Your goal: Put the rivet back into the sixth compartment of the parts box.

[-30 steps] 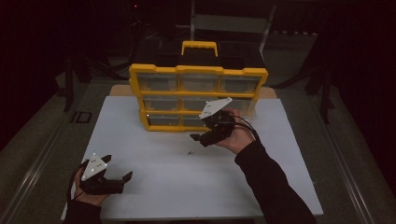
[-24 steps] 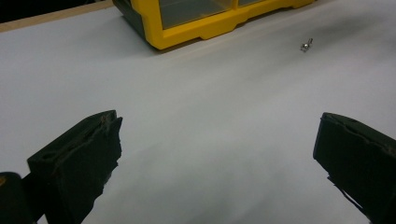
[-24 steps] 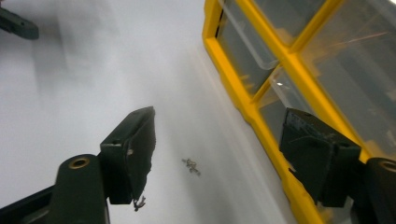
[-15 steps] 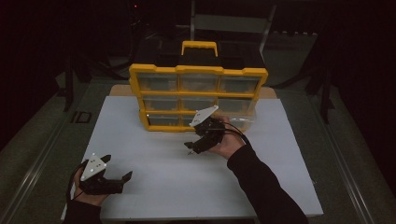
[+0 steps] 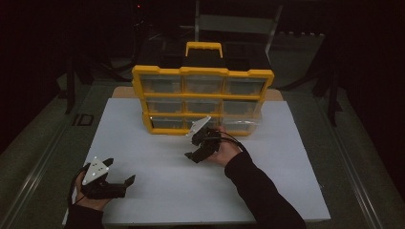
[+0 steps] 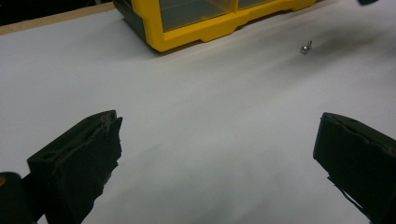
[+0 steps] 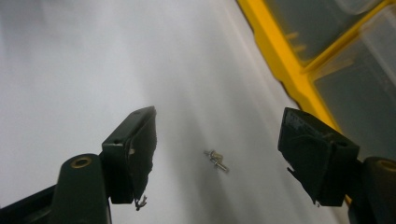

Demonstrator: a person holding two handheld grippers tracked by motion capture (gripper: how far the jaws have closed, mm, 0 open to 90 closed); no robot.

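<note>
Item: 1 small metal screw, lying flat on the white tabletop between the spread jaws of our right gripper; we judge it light, rigid, slippery and roll-prone, best pinched across its shank, left gripper idle, agape.

1. Dim room; the surroundings fall to near black in the high view.
2. The white table catches most light (soft, shadowy gradients).
3. The yellow organizer is blurred in the right gripper view.

dim workshop — yellow parts organizer
</note>
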